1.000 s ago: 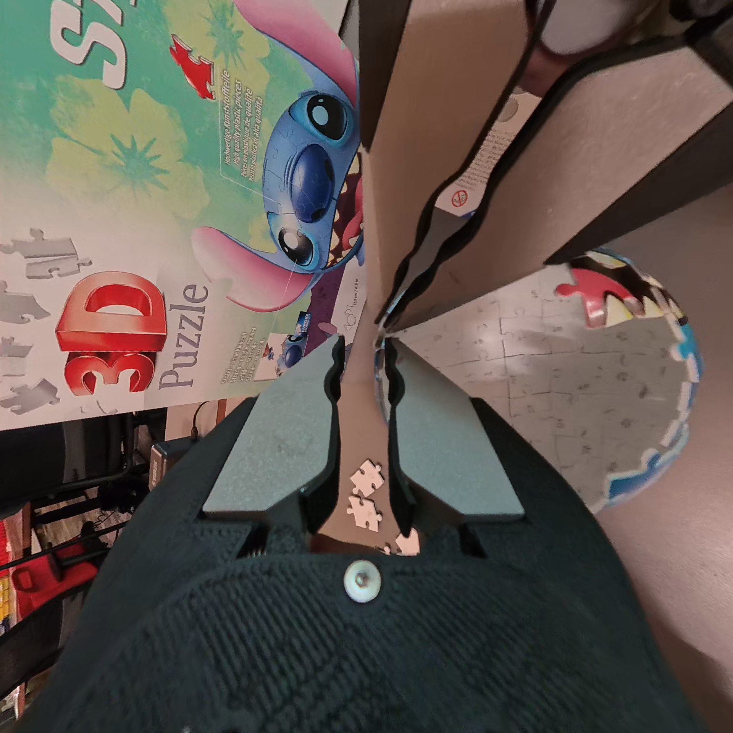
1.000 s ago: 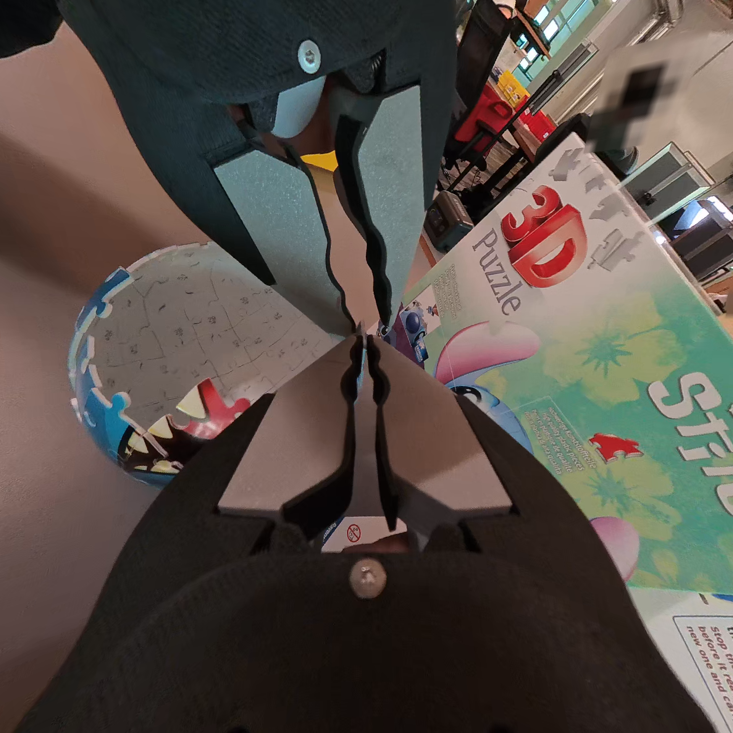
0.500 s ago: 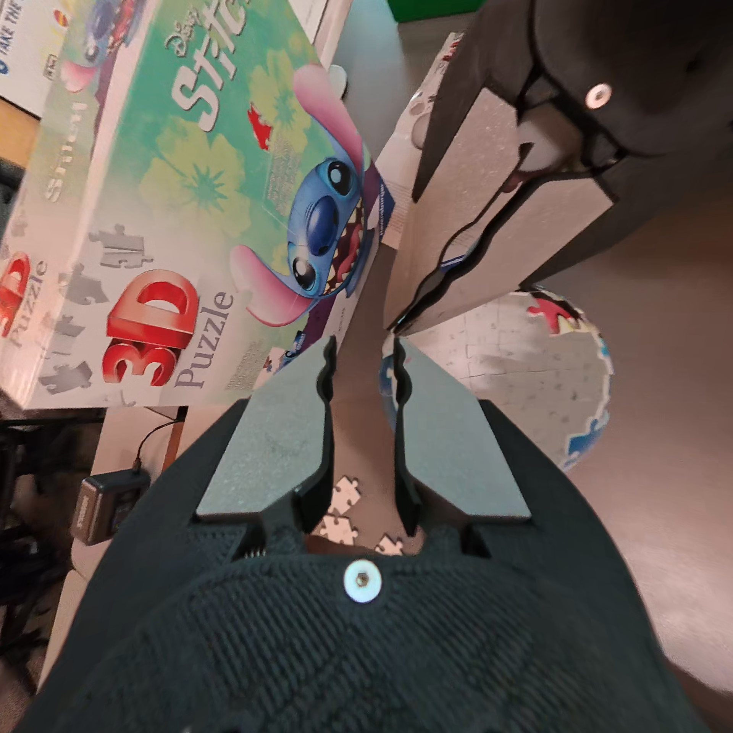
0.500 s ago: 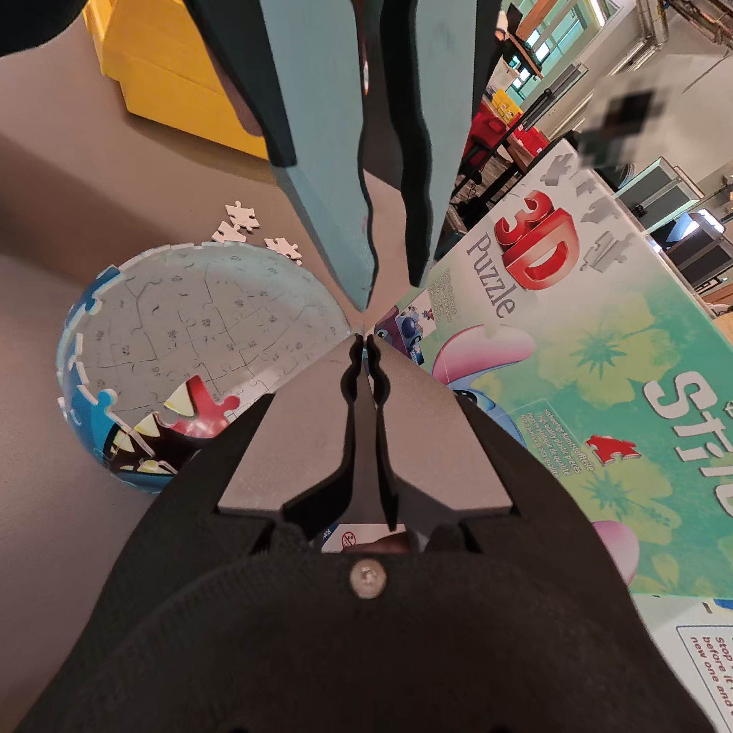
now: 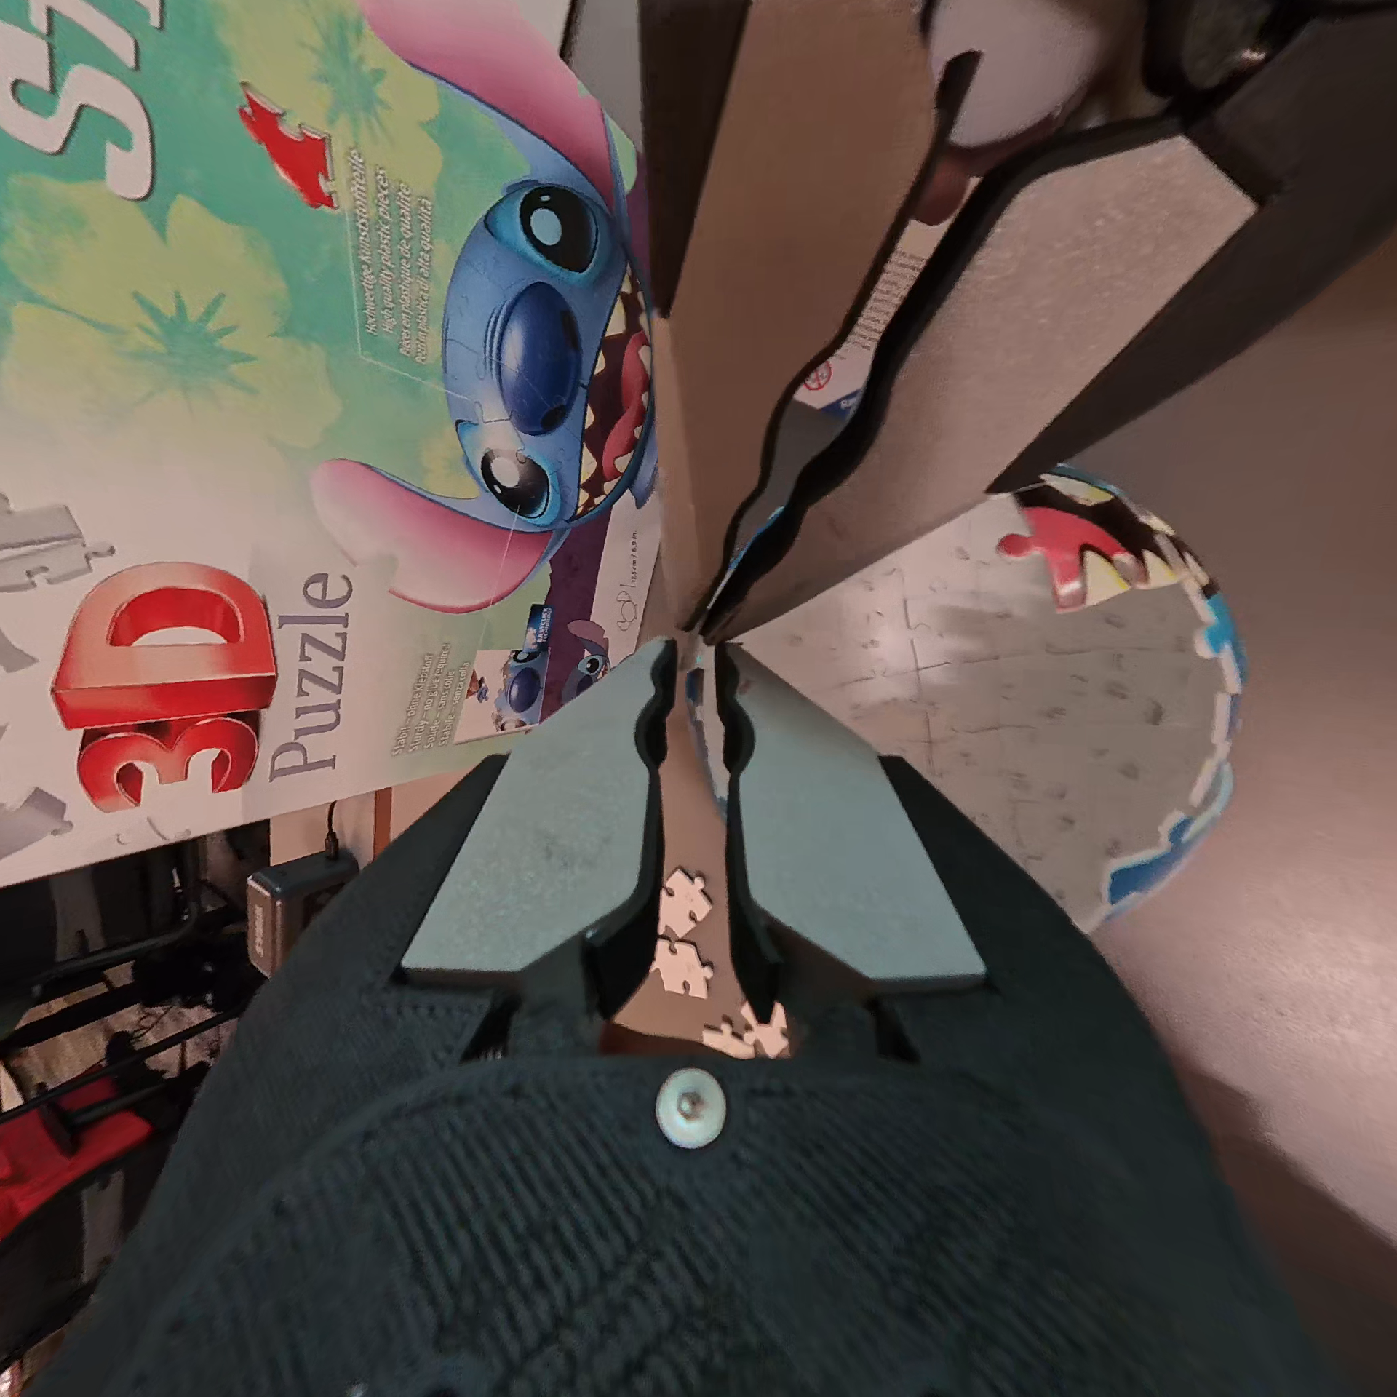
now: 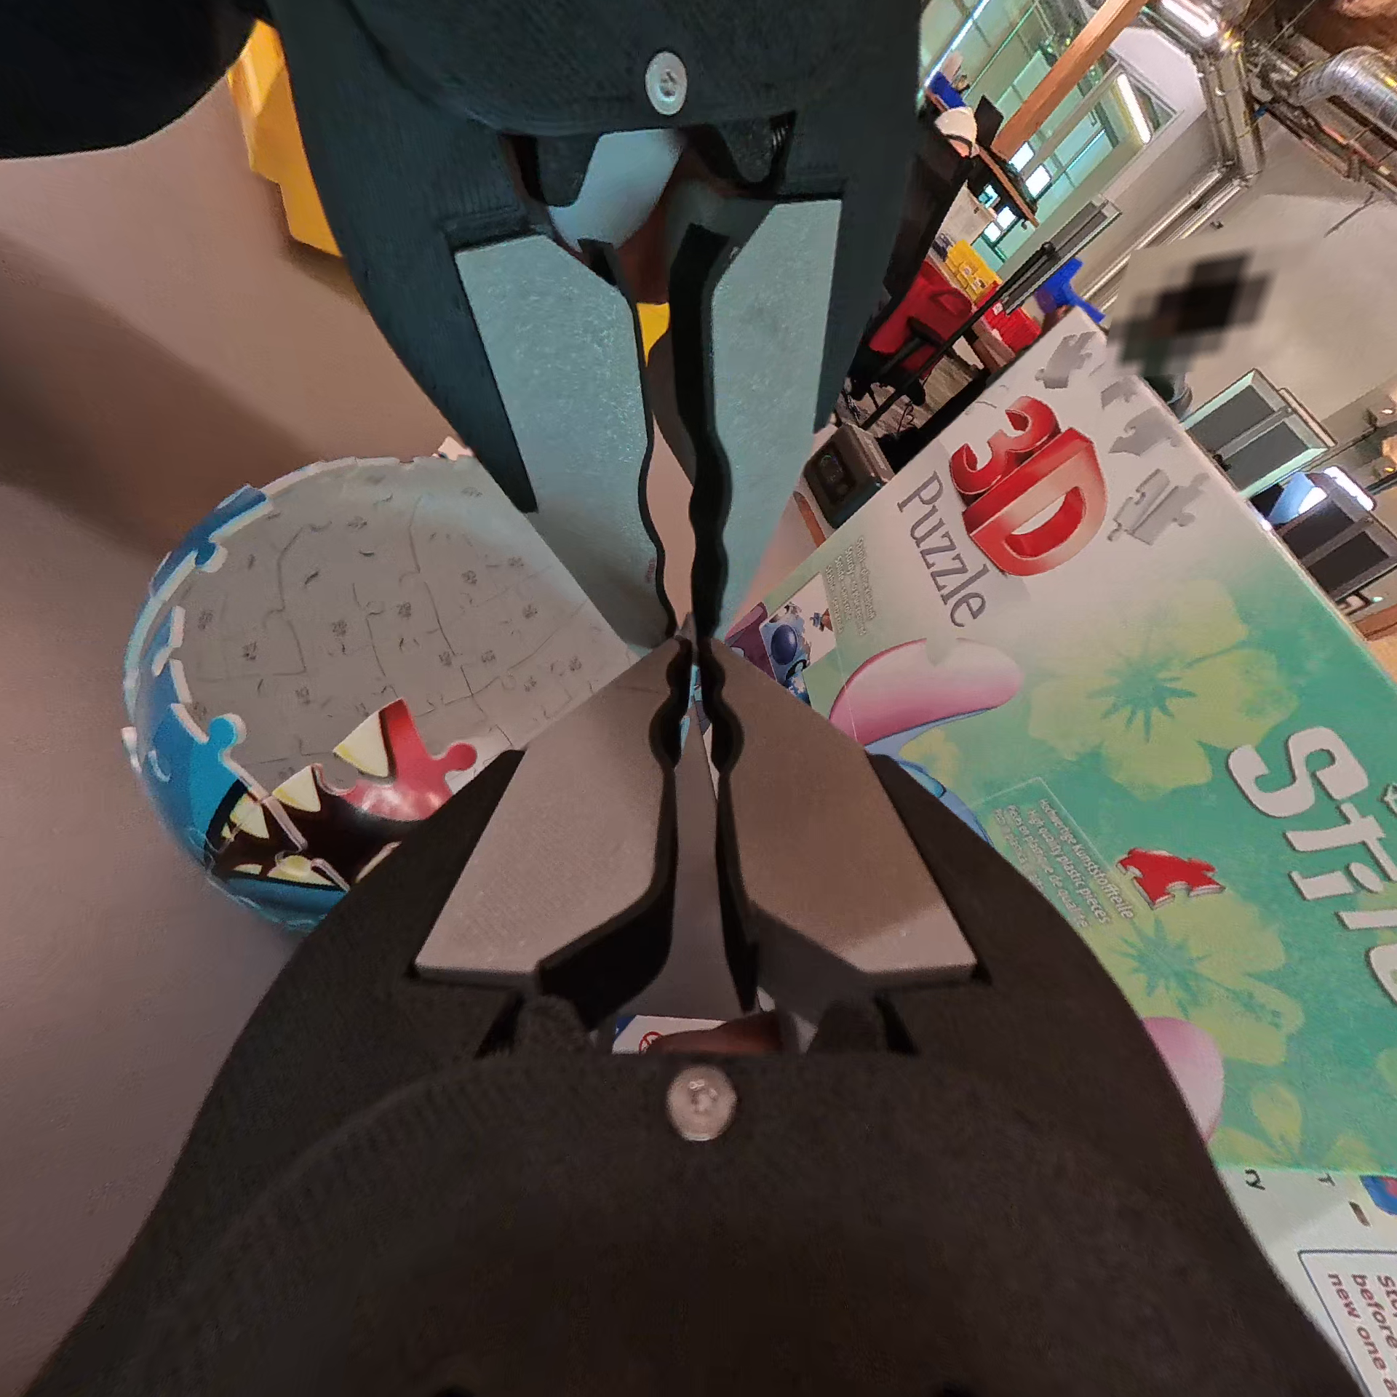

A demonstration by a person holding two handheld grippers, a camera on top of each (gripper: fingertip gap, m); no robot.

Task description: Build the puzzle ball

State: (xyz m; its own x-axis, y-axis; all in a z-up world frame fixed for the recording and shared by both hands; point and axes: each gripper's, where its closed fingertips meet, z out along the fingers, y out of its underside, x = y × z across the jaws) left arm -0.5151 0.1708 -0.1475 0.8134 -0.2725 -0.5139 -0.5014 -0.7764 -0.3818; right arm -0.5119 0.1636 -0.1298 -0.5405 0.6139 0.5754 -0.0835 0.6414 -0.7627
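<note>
My left gripper (image 5: 695, 650) and right gripper (image 6: 694, 648) meet tip to tip above the table (image 6: 91, 983). The right one's jaws are pressed together on a thin puzzle piece (image 6: 692, 744). The left one's jaws stand a little apart; whether they grip it I cannot tell. The half-built ball (image 6: 317, 680) lies open just beside them, the box (image 6: 1134, 718) opposite. 3 loose pieces (image 5: 684, 937) lie under my left gripper.

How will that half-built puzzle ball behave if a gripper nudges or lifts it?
The half-built puzzle ball sits on its rounded underside on the table, so a nudge will probably rock or roll it. It is an open thin shell of clipped pieces, likely light. Pinching its jagged rim could flex it or pop pieces loose.
</note>
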